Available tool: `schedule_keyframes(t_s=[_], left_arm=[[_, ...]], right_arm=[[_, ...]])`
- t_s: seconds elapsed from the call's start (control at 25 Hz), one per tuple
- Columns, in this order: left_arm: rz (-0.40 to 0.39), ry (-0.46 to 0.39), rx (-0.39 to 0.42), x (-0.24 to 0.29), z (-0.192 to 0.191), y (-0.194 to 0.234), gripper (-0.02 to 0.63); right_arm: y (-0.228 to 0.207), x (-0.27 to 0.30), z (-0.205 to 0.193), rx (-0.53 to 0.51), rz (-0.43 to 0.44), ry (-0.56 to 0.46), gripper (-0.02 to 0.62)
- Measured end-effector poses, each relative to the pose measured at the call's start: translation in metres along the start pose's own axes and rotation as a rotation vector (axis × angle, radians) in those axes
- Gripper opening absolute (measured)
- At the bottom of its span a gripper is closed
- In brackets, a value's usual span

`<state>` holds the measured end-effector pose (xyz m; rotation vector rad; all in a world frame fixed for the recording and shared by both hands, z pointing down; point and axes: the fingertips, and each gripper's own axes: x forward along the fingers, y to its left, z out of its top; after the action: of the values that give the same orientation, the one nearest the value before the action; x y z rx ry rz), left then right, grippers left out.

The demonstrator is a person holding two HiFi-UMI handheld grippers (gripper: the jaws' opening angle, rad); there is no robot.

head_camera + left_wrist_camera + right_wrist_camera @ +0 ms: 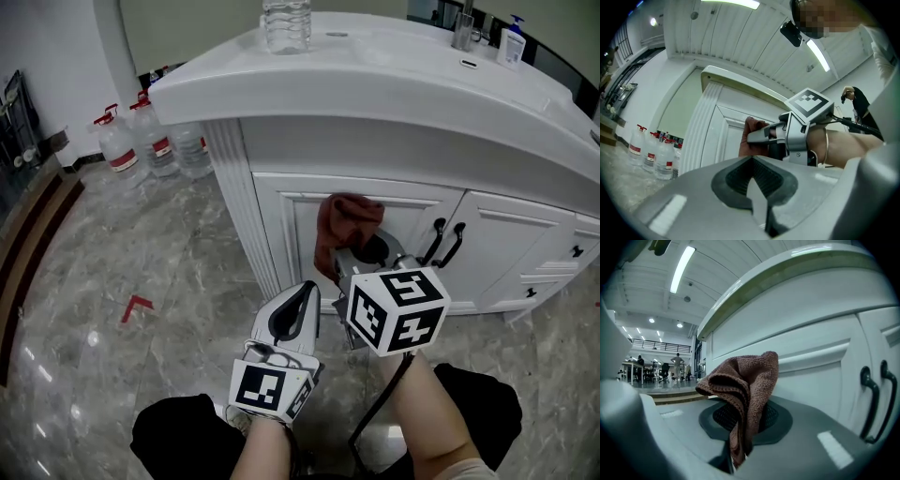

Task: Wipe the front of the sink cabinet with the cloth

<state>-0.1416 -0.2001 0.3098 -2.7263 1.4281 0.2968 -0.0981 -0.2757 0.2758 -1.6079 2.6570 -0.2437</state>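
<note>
The right claw (740, 430) is clenched on the cloth (746, 380). Its jaws are almost together, with only the lower end of the brown cloth pinched between the dark pads. The rest of the cloth stands above the jaws in a loose folded bunch. In the head view the right claw (356, 261) points at the front of the sink cabinet (292, 211). The cloth (345, 223) ahead of it seems to lie against the white door panel. The two black handles (446, 242) are just to the right of this claw.

The left claw (752, 183) is closed and holds nothing. It hangs just beside the right claw, on its left and lower (298, 305), apart from the cabinet. Far to its left, water bottles (150, 141) stand on the floor (112, 281).
</note>
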Motion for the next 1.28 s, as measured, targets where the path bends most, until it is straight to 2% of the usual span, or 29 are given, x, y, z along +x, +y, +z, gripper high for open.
schedule_keyframes(t_s=[0.2, 0.56, 0.84, 1.0, 1.28], left_arm=[[-0.040, -0.004, 0.013, 0.009, 0.002, -0.026, 0.000], [-0.112, -0.009, -0.010, 0.023, -0.001, -0.066, 0.000], [-0.140, -0.004, -0.001, 0.028, -0.005, -0.085, 0.000], [-0.128, 0.007, 0.012, 0.025, -0.009, -0.078, 0.000], [-0.025, 0.030, 0.022, 0.003, -0.015, -0.026, 0.000]], right_arm=[[-0.025, -0.019, 0.003, -0.027, -0.059, 0.015, 0.084], [-0.084, -0.062, 0.001, 0.018, -0.178, 0.032, 0.084], [-0.095, -0.083, 0.008, 0.002, -0.208, 0.013, 0.083], [-0.090, -0.079, 0.005, 0.027, -0.189, 0.010, 0.083], [-0.032, -0.033, -0.023, 0.048, -0.028, 0.061, 0.083]])
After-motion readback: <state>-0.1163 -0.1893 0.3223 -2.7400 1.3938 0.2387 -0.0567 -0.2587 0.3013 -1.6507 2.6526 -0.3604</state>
